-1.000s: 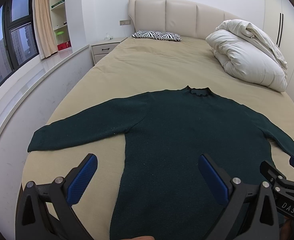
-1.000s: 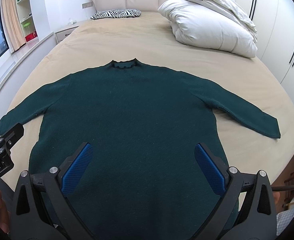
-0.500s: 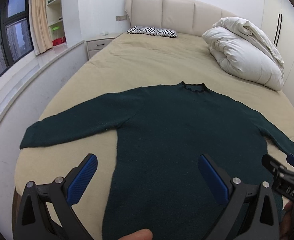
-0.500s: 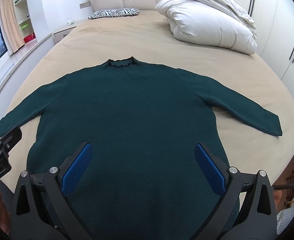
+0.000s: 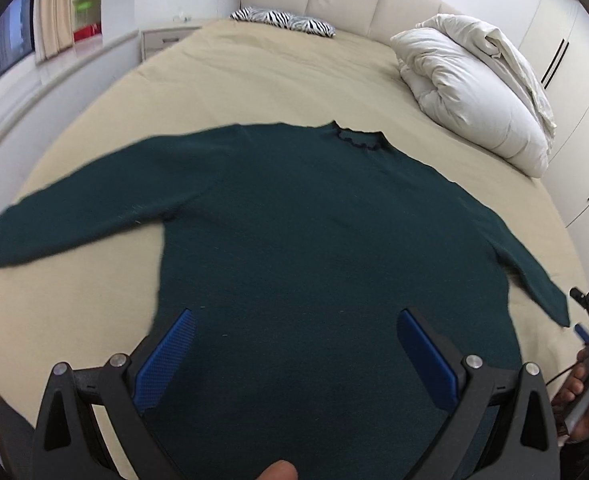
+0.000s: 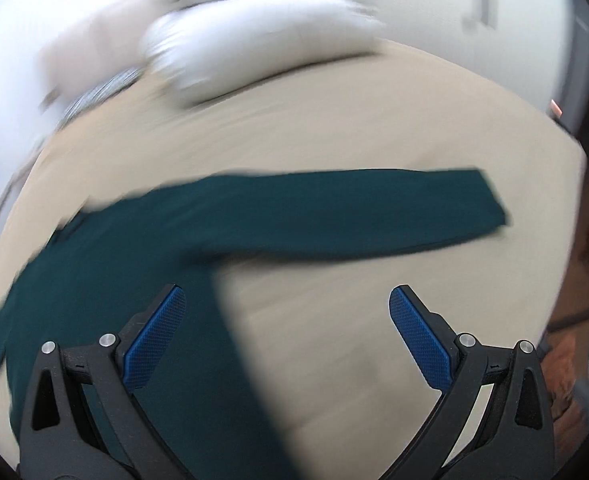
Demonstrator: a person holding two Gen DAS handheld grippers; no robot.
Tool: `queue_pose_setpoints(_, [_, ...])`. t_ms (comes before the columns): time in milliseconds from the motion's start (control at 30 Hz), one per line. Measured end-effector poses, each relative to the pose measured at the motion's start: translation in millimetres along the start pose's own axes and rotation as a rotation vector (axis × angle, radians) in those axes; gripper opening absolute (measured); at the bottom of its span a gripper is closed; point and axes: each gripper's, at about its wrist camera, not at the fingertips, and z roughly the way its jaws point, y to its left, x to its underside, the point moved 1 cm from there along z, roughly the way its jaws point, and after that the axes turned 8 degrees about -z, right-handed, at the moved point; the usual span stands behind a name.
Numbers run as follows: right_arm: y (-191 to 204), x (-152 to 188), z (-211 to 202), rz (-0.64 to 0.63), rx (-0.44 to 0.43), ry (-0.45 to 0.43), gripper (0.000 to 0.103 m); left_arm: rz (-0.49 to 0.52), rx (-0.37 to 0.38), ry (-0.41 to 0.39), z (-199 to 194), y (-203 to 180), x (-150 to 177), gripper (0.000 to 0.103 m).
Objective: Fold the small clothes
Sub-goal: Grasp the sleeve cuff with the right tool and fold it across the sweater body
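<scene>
A dark green sweater (image 5: pixel 314 232) lies flat on the beige bed (image 5: pixel 254 80), sleeves spread to both sides, collar away from me. My left gripper (image 5: pixel 292 356) hovers open above the sweater's lower body, nothing between its blue pads. In the blurred right wrist view, my right gripper (image 6: pixel 284 328) is open above bare sheet beside the sweater (image 6: pixel 134 248); the right sleeve (image 6: pixel 374 212) stretches across just beyond its fingers. The right gripper also shows at the far right edge of the left wrist view, held in a hand (image 5: pixel 586 404).
A rolled white duvet (image 5: pixel 474 88) lies on the bed's far right side, and a zebra-print pillow (image 5: pixel 282 20) sits by the headboard. A low ledge and window run along the left. White wardrobe doors (image 5: pixel 566 60) stand to the right.
The right gripper has swung quickly to the right, from over the sweater's body to the right sleeve's side. The left gripper has shifted right and turned, centring over the sweater.
</scene>
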Motion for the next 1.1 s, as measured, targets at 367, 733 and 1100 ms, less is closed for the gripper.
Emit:
queue_pose_setpoints(367, [-211.1, -25.4, 78.0, 0.546, -0.084, -0.036, 0.073, 0.040, 0.104, -0.089, 10.3, -21.6, -19.6, 0.103])
queue_pose_setpoints(733, [-234.5, -30.9, 129.5, 0.594, -0.123, -0.020, 0.045, -0.022, 0.094, -0.040, 13.2, -2.0, -30.1, 0.103])
queue_pose_setpoints(1100, [-171.8, -66.4, 94.9, 0.311, -0.122, -0.041, 0.008, -0.019, 0.153, -0.050, 8.6, 1.5, -30.7, 0.103])
